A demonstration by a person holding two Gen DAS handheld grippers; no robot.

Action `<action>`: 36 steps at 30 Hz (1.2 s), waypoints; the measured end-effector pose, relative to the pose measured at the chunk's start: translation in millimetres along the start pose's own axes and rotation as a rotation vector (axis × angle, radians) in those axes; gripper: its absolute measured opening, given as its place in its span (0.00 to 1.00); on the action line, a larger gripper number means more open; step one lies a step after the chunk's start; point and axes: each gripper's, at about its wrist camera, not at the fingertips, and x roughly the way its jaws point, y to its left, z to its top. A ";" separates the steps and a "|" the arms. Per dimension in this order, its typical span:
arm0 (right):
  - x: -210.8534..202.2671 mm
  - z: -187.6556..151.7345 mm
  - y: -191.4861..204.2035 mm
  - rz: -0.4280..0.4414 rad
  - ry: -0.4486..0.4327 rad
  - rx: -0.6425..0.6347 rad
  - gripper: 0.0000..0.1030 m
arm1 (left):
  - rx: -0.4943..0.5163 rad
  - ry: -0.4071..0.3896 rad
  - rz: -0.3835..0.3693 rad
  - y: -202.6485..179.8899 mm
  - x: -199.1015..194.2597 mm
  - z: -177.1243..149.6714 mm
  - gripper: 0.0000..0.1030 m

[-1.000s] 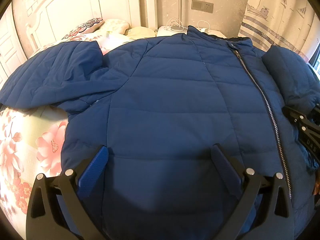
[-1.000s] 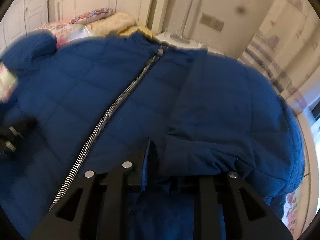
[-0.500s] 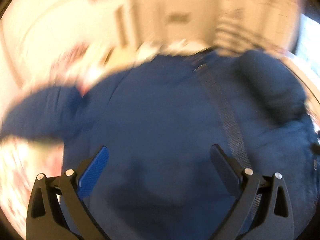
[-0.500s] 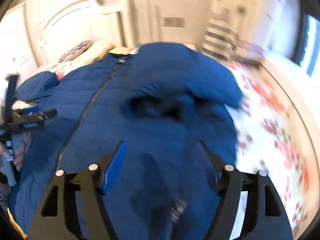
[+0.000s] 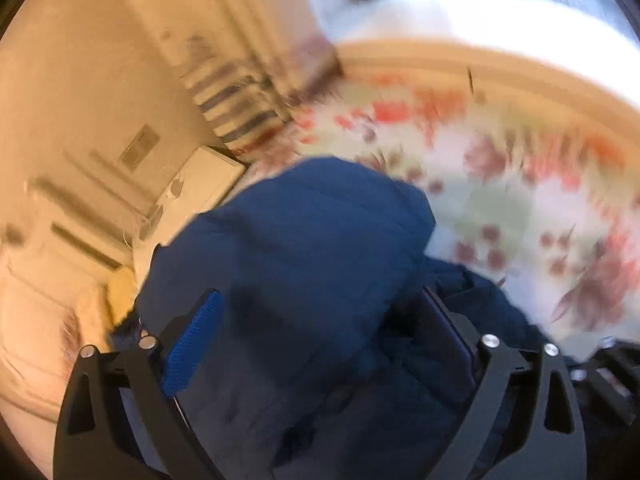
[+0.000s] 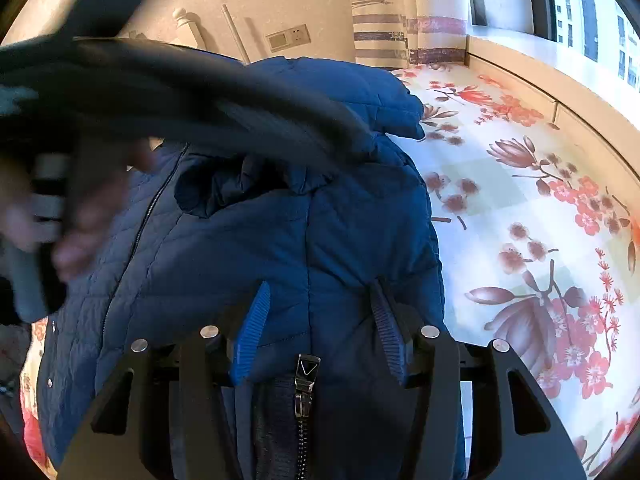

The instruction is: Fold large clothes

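**Square the folded side before the next fold**

The right claw (image 6: 318, 324) has just been narrowing, its jaws still apart, jacket (image 6: 280, 248) fabric between the pads but not pinched. The left claw (image 5: 320, 344), also closing yet wide apart, hangs over the same blue jacket on the flowered bed (image 6: 520, 208). Best to settle each claw on a seam edge, then pinch firmly.

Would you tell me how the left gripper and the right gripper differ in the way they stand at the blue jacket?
The left gripper has its fingers wide apart; the right gripper has them much closer. A zipper pull lies between the right gripper's fingers; none shows between the left gripper's. Both have just been closing, with the quilted blue jacket between their fingers, and neither plainly pinches it.
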 end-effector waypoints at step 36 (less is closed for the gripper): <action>1.9 0.7 -0.7 -0.003 0.004 -0.004 0.50 | -1.342 -0.126 -0.279 226.4 -45.6 -367.5 0.22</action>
